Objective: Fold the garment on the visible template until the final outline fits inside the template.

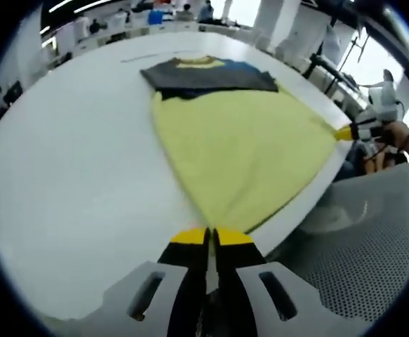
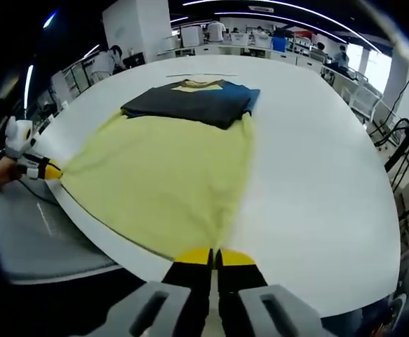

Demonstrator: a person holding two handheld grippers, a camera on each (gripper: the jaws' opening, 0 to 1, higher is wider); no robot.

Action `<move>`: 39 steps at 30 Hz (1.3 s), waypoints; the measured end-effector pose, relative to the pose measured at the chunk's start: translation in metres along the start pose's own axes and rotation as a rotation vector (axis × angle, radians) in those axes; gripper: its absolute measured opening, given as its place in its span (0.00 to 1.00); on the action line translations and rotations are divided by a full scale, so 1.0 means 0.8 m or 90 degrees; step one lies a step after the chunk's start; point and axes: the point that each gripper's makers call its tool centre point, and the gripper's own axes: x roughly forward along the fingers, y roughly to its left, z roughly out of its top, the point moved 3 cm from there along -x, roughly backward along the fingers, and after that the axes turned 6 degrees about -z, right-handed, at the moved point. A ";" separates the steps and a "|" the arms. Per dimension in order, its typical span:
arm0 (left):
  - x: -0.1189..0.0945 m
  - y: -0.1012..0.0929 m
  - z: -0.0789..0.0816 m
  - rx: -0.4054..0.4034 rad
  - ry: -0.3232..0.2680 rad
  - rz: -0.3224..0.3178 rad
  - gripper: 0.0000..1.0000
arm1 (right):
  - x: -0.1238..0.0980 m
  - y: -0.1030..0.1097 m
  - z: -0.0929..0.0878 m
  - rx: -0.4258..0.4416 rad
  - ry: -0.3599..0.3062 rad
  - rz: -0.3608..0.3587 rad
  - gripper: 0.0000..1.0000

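White table, yellow garment spread, both grippers pinching its corners

the garment lies spread on the tabletop, reaching from the near edge away ahead of both grippers. the left gripper sits at one near corner, the right gripper at the other. at the garment's far end a folded part lies on top. desks stand behind the tabletop.
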 end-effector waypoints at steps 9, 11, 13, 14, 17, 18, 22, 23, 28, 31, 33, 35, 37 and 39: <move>-0.014 -0.007 -0.016 0.008 0.014 -0.016 0.00 | -0.012 0.012 -0.016 0.002 0.011 0.007 0.00; -0.016 -0.010 -0.020 0.007 0.021 -0.022 0.00 | -0.015 0.014 -0.019 0.000 0.013 0.007 0.00; -0.019 -0.012 -0.023 0.022 0.031 -0.022 0.00 | -0.019 0.017 -0.022 0.001 0.015 0.010 0.00; -0.020 -0.012 -0.025 0.038 0.039 -0.022 0.00 | -0.020 0.018 -0.024 0.002 0.016 0.011 0.00; -0.021 -0.016 -0.028 0.056 0.052 -0.022 0.00 | -0.022 0.020 -0.027 0.012 0.021 0.012 0.00; -0.022 -0.017 -0.029 0.064 0.057 -0.021 0.00 | -0.023 0.021 -0.029 0.015 0.023 0.011 0.00; -0.025 -0.020 -0.032 0.077 0.070 -0.024 0.00 | -0.027 0.025 -0.032 0.004 0.027 0.007 0.00; -0.026 -0.021 -0.032 0.076 0.072 -0.026 0.00 | -0.028 0.025 -0.034 -0.001 0.030 0.005 0.00; -0.035 -0.023 -0.032 0.061 0.070 -0.030 0.00 | -0.041 0.029 -0.028 -0.016 0.029 0.001 0.00; -0.041 -0.025 -0.029 0.053 0.065 -0.033 0.00 | -0.049 0.030 -0.023 -0.024 0.029 -0.002 0.00; -0.046 -0.026 -0.027 0.055 0.062 -0.032 0.00 | -0.054 0.030 -0.020 -0.029 0.025 -0.004 0.00; -0.051 -0.027 -0.025 0.055 0.059 -0.032 0.00 | -0.058 0.031 -0.019 -0.035 0.027 -0.005 0.00; -0.057 -0.029 -0.025 0.046 0.057 -0.036 0.00 | -0.062 0.032 -0.021 -0.032 0.035 -0.005 0.00; -0.062 -0.032 -0.027 0.037 0.054 -0.040 0.00 | -0.066 0.031 -0.027 -0.025 0.048 -0.007 0.00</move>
